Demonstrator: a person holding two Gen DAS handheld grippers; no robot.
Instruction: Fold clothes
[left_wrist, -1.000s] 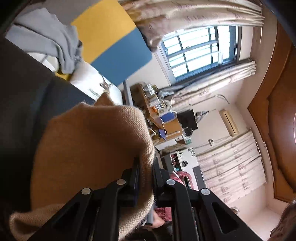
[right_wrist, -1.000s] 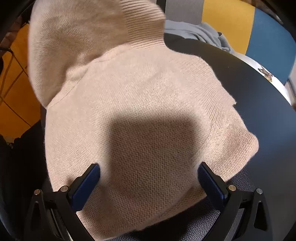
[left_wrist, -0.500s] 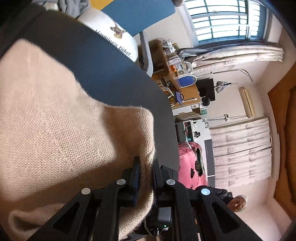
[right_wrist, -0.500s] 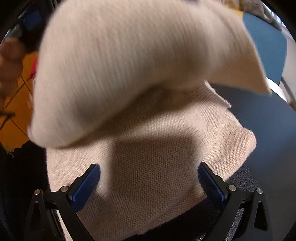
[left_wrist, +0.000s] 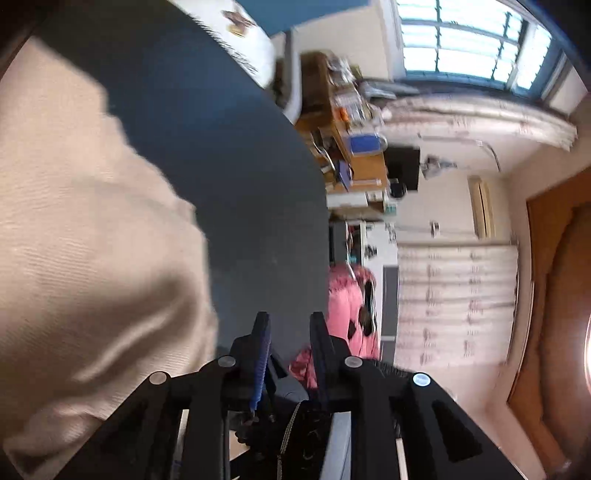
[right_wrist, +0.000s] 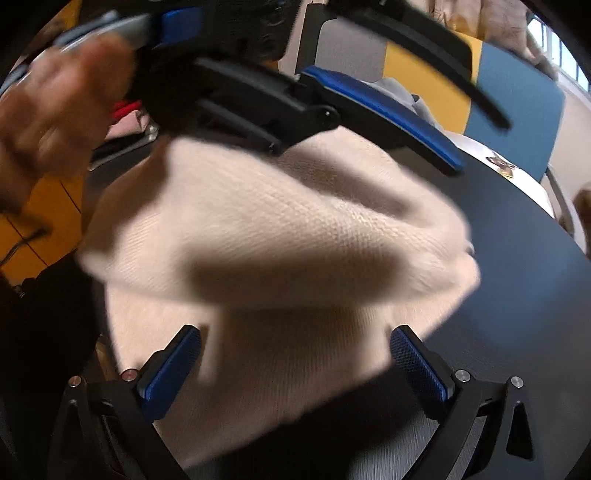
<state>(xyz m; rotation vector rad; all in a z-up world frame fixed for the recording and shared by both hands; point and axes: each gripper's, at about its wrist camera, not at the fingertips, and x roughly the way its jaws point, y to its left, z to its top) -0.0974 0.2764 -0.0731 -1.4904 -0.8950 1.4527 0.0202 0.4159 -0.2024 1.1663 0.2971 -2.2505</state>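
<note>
A beige knit sweater (right_wrist: 280, 236) lies folded over itself on the dark round table (right_wrist: 524, 295). It also shows in the left wrist view (left_wrist: 92, 240), to the left of my left gripper (left_wrist: 288, 325). The left gripper is open by a small gap and holds nothing; it also shows in the right wrist view (right_wrist: 476, 144), above the far side of the sweater. My right gripper (right_wrist: 295, 343) is wide open and empty, its blue pads (right_wrist: 170, 369) either side of the sweater's near edge.
A chair with grey, yellow and blue panels (right_wrist: 509, 96) stands behind the table with a grey garment (right_wrist: 402, 92) on it. A white printed item (left_wrist: 243, 44) lies at the table's far edge. A cluttered desk (left_wrist: 354, 155) and pink clothing (left_wrist: 347, 306) lie beyond.
My left gripper carried the sweater's upper part over onto the lower part, then opened and let go. The right gripper stayed open in place.
</note>
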